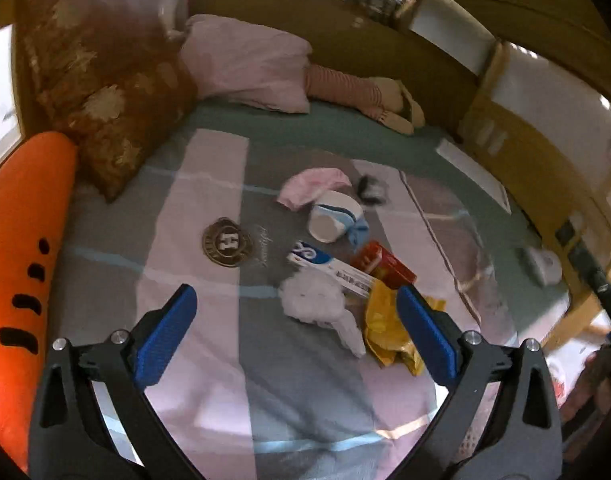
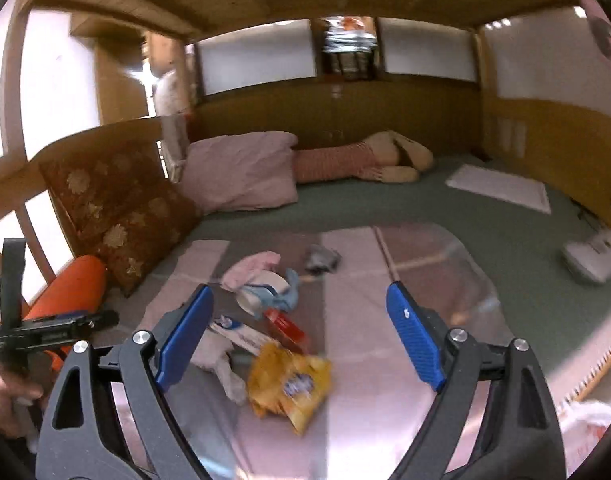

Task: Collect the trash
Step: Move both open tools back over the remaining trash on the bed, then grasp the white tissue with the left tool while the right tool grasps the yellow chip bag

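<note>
Trash sits in a small pile on the bed (image 1: 209,344), just ahead of both of my hand-held grippers.

I see the yellow snack bag (image 2: 289,380) closest to me. In the right wrist view it lies low between the two blue fingers (image 2: 183,338) of my right hand-held gripper (image 2: 301,336), a bit toward the left finger. That gripper is spread wide and holds nothing. My left hand-held gripper (image 1: 295,334) is wide and empty too, and there the bag (image 1: 385,328) lies by its right finger, with the white crumpled tissue (image 1: 313,300) between the fingers. The bag's long side runs away from me and a little to the left. I think my right one is better lined up for the bag.
</note>
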Tool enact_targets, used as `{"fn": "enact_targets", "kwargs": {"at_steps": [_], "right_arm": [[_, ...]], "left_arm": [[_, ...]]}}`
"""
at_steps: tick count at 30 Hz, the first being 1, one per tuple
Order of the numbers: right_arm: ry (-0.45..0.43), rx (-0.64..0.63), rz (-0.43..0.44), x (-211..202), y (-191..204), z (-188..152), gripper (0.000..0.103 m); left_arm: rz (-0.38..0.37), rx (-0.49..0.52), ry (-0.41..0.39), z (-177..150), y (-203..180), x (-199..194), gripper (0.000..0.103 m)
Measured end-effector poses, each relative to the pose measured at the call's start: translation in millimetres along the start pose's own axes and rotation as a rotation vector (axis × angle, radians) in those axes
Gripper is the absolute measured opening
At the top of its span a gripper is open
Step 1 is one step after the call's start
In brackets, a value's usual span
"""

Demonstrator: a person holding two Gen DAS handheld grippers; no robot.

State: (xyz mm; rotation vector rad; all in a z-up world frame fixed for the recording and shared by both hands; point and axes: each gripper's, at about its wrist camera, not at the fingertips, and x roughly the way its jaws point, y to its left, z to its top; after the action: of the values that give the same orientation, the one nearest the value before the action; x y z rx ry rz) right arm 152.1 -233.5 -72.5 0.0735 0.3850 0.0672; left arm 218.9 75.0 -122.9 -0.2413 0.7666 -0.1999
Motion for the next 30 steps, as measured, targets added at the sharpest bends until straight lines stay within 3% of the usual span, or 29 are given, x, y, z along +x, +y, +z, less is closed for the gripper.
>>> {"fn": "enact_targets", "kwargs": {"at_steps": [2,3,5,9,30], "right_arm": [[-0.032,-0.035,-0.058,9.3,3.4,-13.4,0.086],[-0.004,-0.044,-0.074,15.1,4.4,-19.5,0.086],[0.061,-0.011,-0.044,22.8,1.7,-23.5,0.086],[0.013,-0.026,-0.045,13.4,0.3,-21.3,0.086],[0.073,0.010,-0.028,30.1,-5.9,-25.9,0.087]], "left_arm": [[-0.008,-0.007,-0.036,1.8,4.9,-8.2,0.099],[-0.010,-0.016,-0.057,2.1,5.3,-13.2,0.099],[-0.038,-0.003,-0.057,-0.7,-0.5,-14.7,0.099],[-0.042,0.056,-0.041,-8.6,-15.6,-15.4,0.099],[-0.008,0.111,0.016,-20.1,-31.8,6.8,0.099]]}}
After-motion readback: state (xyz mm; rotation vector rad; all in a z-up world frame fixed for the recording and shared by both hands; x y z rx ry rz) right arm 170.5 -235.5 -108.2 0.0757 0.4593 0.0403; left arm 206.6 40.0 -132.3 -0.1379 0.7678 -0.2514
